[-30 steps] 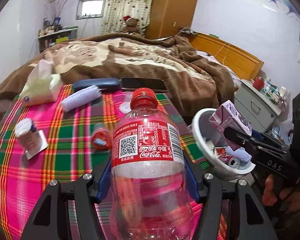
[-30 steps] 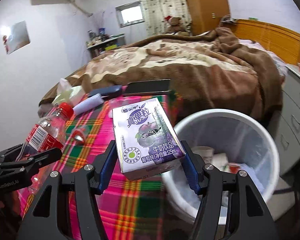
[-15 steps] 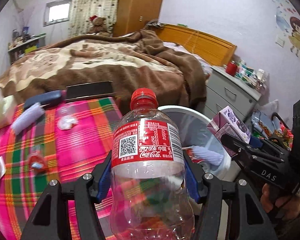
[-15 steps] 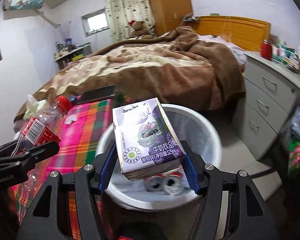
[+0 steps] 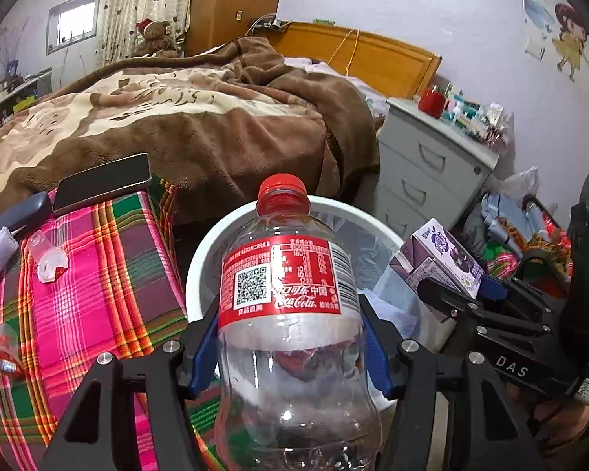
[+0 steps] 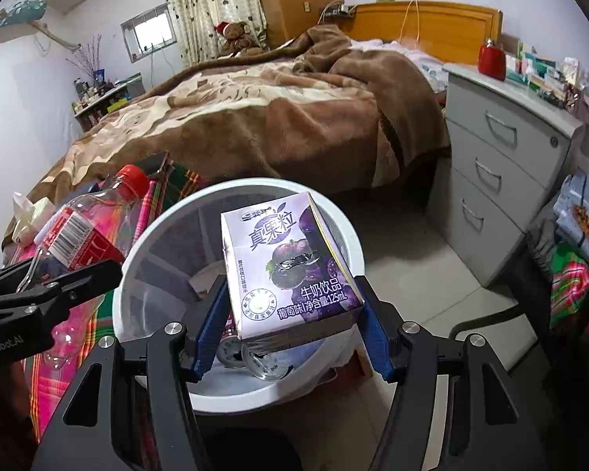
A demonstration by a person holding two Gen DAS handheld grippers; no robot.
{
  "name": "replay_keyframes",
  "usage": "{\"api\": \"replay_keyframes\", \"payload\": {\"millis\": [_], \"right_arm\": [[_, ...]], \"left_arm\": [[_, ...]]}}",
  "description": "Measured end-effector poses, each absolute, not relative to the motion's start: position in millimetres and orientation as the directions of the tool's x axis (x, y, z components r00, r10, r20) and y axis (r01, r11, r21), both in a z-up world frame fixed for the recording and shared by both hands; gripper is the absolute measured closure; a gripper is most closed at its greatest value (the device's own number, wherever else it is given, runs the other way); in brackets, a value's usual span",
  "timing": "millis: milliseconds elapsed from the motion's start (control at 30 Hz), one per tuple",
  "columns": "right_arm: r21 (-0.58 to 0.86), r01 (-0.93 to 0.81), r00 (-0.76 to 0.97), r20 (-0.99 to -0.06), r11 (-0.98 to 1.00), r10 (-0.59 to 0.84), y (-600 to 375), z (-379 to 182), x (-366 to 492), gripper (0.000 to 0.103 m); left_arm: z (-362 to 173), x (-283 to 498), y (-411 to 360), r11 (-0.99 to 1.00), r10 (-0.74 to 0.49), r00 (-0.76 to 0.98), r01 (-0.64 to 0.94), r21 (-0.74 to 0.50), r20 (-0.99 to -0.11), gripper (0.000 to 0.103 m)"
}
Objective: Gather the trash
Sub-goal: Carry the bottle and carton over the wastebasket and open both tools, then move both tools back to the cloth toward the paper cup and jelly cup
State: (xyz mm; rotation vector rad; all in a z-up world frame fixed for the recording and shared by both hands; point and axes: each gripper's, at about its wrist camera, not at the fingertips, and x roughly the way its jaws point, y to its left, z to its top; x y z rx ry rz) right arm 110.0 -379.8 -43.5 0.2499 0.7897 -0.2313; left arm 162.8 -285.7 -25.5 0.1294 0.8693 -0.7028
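While over bin (image 6: 137, 337): carton (image 6: 290, 271) clamped in R gripper (image 6: 290, 333), bottle (image 5: 286, 314) in L gripper (image 5: 286, 349).
Could miss if dropped early; bottle near rim, may bounce out onto cloth (image 5: 98, 274).

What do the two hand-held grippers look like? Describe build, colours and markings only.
Both the left hand-held gripper and the right hand-held gripper are black angular frames with silver screws and blue finger pads. The right one's body reads "DAS"; the left's lettering is cut off by the frame.
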Motion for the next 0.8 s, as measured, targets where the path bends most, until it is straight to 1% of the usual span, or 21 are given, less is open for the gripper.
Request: {"api": "replay_keyframes", "payload": {"millis": [167,233,267,300,333,800], "right_arm": [[0.102,0.292,0.648,-0.752,0.951,-0.118,-381,-54,118,0.04],[0.087,0.294,0.642,-0.756,0.952,-0.13,-381,-56,119,0.04],[0.078,0.297,0.639,-0.757,0.952,-0.137,-381,-56,118,0.04],[0.073,0.299,0.639,-0.756,0.951,-0.143,-381,-57,118,0.04],[0.076,0.298,0.642,-0.754,0.952,-0.141,-381,-56,117,0.04],[0.081,0.272,0.692,-0.709,0.959,-0.136,-368,-37,111,0.04]], "left_arm": [[-32,171,-293,0.775,-0.515,0.436,0.604,-0.185,-0.738,0.041],[-32,175,-291,0.774,-0.532,0.434,0.598,-0.209,-0.727,0.04],[-32,177,-290,0.774,-0.538,0.428,0.592,-0.224,-0.726,0.037],[-32,178,-288,0.778,-0.539,0.433,0.585,-0.229,-0.723,0.033],[-31,178,-286,0.778,-0.539,0.437,0.585,-0.227,-0.72,0.032],[-21,167,-251,0.798,-0.528,0.47,0.559,-0.224,-0.707,0.032]]}}
